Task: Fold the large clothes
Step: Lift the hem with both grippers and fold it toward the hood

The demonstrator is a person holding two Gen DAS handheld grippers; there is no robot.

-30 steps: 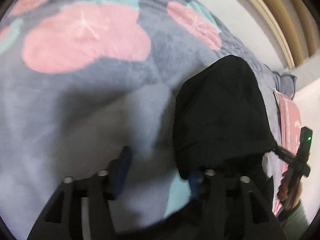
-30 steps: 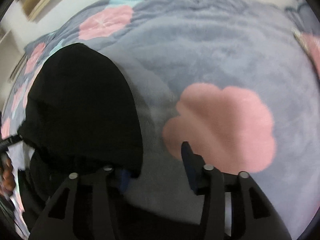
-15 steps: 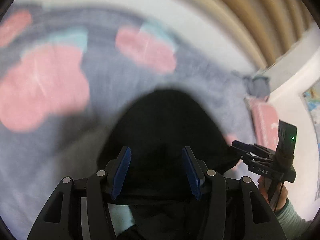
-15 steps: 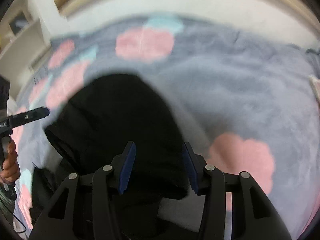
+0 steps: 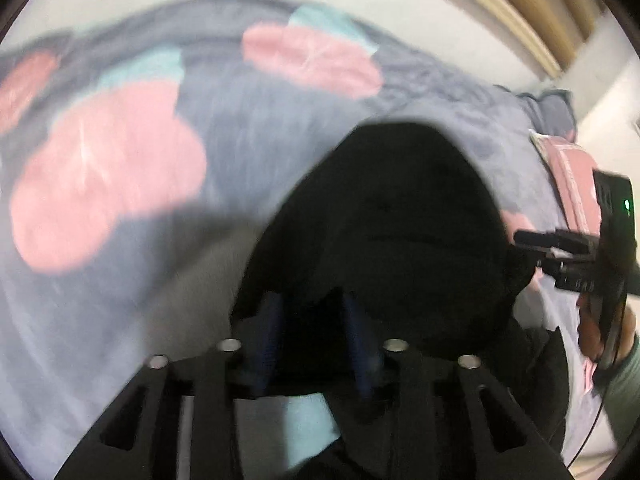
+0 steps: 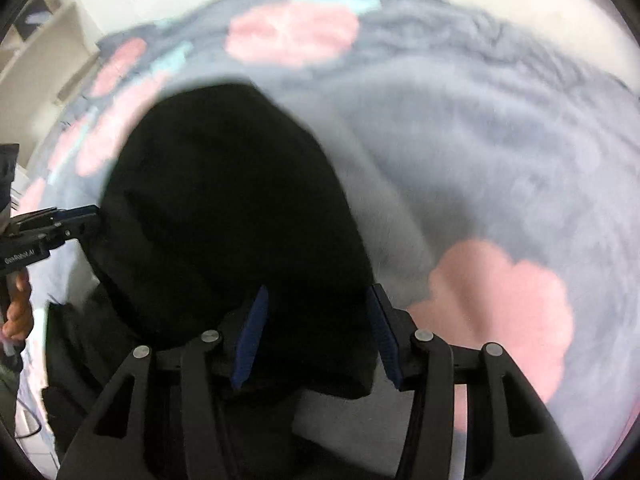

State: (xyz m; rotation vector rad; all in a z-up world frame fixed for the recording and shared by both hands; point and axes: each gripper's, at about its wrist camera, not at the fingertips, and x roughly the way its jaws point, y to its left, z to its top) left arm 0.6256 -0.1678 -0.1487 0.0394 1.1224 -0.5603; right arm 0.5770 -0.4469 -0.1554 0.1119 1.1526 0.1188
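A grey blanket point(image 5: 248, 132) with pink flowers covers the bed; in your left view the black garment point(image 5: 392, 216) lies on it, and your left gripper point(image 5: 316, 332), beside the cloth a second ago, now straddles its near edge, fingers narrowed, seemingly pinching a fold; in your right view the right gripper point(image 6: 318, 336) has also come over the hem, fingers spread, not yet gripping; next, lift and fold.

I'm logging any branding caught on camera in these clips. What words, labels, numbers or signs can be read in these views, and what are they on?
"GenRobot.AI", roughly: white print on the body of the left gripper, seen in the right wrist view; blurred, so the first letters are uncertain.
White print on the body of the right gripper, seen in the left wrist view: too blurred to read.
No text on the black garment or the flowered blanket.
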